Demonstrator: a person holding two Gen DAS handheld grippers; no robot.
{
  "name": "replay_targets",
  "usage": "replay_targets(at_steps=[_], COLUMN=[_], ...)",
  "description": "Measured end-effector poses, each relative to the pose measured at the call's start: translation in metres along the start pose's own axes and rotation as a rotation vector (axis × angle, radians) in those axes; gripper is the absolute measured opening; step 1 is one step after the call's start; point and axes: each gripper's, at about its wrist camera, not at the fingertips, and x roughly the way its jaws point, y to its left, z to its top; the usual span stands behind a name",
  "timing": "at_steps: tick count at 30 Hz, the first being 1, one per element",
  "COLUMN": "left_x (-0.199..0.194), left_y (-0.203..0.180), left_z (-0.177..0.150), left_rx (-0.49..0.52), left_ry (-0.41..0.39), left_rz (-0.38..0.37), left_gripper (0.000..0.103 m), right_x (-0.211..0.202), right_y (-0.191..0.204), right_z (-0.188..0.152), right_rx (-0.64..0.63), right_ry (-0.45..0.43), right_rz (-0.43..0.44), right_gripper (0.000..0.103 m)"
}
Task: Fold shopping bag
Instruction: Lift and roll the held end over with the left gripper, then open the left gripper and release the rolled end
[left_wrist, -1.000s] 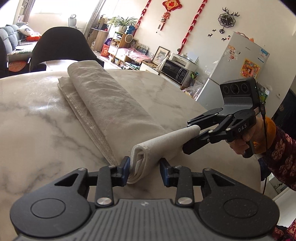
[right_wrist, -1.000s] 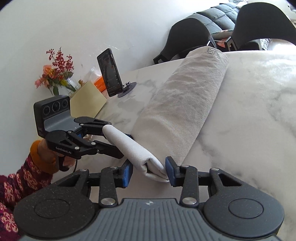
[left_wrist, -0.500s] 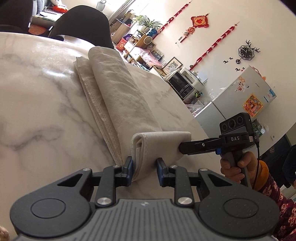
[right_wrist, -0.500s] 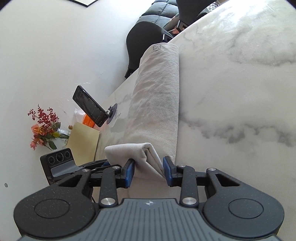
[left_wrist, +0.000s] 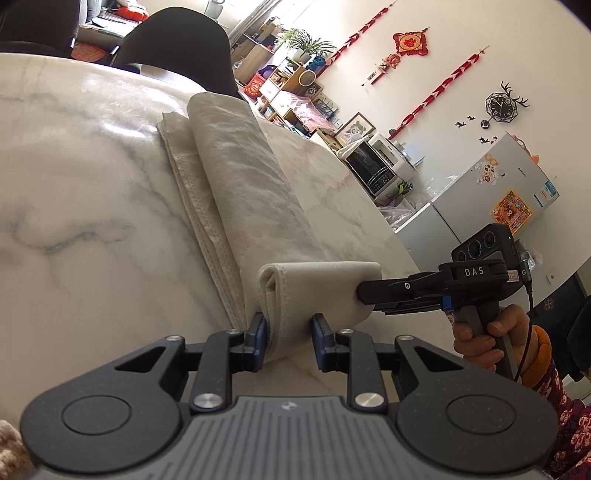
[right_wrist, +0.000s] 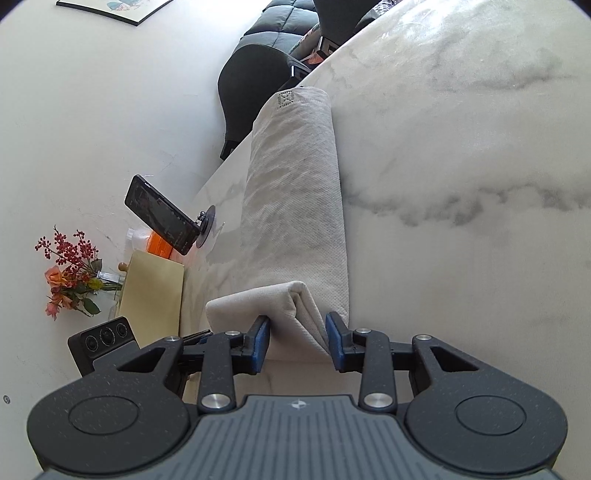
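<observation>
The bag (left_wrist: 236, 184) lies as a long folded strip up the middle of the marble table (left_wrist: 74, 184) — its near end doubled back and pinched at low centre by the left gripper (left_wrist: 288, 338) on one side, the right gripper (right_wrist: 298, 341) on the other.

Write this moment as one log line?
shopping bag: near end rolled | left gripper: holding roll | right gripper: holding roll | marble table
</observation>
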Motion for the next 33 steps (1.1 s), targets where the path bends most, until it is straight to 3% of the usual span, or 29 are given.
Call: replay_targets(at_steps=[6, 11, 18, 22, 27, 33], left_x=[-0.003, -0.004, -0.004, -0.004, -0.008, -0.018], left_y=[0.008, 0.005, 0.003, 0.000, -0.024, -0.066], left_z=[-0.009, -0.012, -0.013, -0.017, -0.025, -0.034], left_rx=[-0.057, -0.093, -0.118, -0.106, 0.062, 0.310], left_ry=[-0.048, -0.064, -0.076, -0.104, -0.158, -0.230], left_rz=[-0.020, -0.026, -0.024, -0.018, 0.068, 0.250], left_gripper=[0.024, 0.023, 0.022, 0.022, 0.024, 0.032], right_x=[-0.001, -0.003, -0.006, -0.005, -0.001, 0.003], right_y=[-0.011, -0.020, -0.020, -0.010, 0.003, 0.008], right_z=[0.002, -0.004, -0.019, -0.024, -0.021, -0.019], right_rx=[0.085, 0.145, 0.168, 0.107, 0.036, 0.009], right_ry=[-0.002, -0.061, -0.179, -0.212, -0.195, -0.180], right_rz=[0.034, 0.079, 0.047, -0.004, -0.064, -0.087], right_gripper=[0.035, 0.035, 0.028, 0.025, 0.024, 0.024])
